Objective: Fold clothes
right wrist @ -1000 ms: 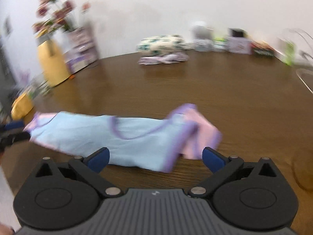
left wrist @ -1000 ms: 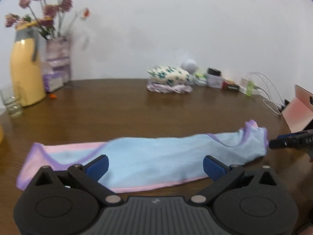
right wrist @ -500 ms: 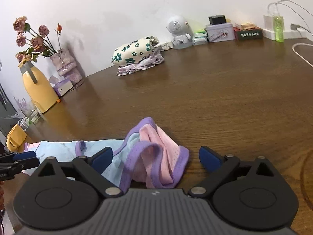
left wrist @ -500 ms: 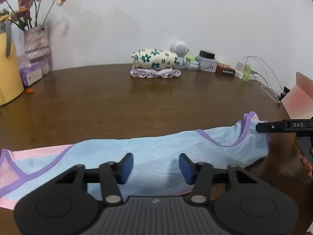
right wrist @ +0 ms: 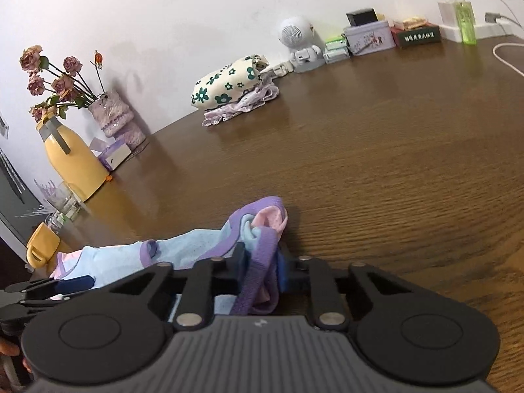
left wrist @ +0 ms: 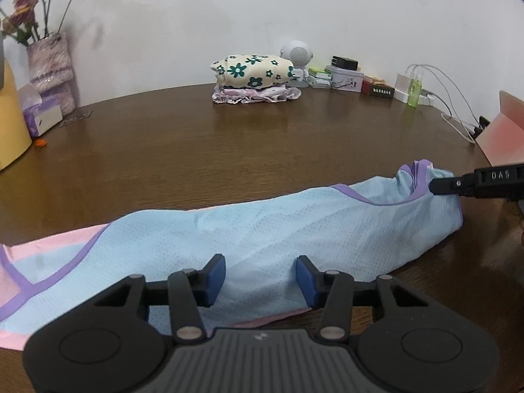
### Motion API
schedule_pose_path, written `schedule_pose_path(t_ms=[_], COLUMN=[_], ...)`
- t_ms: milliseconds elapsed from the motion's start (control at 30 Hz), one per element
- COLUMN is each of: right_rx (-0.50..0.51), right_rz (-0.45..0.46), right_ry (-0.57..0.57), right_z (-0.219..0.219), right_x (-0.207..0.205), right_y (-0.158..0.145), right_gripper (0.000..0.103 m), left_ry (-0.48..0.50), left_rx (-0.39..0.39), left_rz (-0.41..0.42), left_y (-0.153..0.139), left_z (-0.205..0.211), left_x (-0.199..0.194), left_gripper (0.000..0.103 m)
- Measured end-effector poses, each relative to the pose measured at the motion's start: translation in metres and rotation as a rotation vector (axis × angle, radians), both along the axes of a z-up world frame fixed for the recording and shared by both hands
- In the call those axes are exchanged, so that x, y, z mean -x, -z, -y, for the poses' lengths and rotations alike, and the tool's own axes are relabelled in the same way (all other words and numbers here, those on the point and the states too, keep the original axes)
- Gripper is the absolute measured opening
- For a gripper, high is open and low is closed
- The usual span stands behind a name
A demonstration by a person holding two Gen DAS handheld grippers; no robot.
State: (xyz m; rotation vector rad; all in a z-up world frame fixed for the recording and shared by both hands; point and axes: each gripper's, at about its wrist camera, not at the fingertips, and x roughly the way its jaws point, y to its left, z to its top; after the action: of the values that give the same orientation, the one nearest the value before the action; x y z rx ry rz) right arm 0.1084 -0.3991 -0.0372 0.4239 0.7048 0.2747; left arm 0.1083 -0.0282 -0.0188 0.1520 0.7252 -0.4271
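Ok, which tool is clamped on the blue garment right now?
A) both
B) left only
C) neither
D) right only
D: the right tool is shut on the blue garment's purple-trimmed end, while the left tool stands open over its middle.

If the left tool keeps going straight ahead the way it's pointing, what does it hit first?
Probably the blue garment: the left tool is open, its fingers already over that cloth. Past it lies bare table, then the folded floral stack near the wall. Depth is uncertain in this fisheye view.
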Motion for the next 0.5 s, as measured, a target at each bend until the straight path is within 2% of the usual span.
schedule_pose_path(t_ms=[67,267,500], right_rx=[0.012,0.107,0.222], right_rz=[0.002,0.032,0.034], right_ry=[-0.009,0.021,0.090], right_z=[0.001,0.020,0.053], right_x=[0.001,0.003,-0.003], right_y=[-0.003,-0.021,-0.036], right_gripper=[0.010,0.009,0.009], left_ry=[0.016,0.080,0.177], left_rx=[-0.007,-0.014,0.024], left_rz=[-0.003,-0.014,-0.036], left_y=[0.000,0.001,0.001], left_z=[0.006,0.038,0.084], left_x=[0.000,0.001,0.001], left_gripper=[0.045,0.047,0.056])
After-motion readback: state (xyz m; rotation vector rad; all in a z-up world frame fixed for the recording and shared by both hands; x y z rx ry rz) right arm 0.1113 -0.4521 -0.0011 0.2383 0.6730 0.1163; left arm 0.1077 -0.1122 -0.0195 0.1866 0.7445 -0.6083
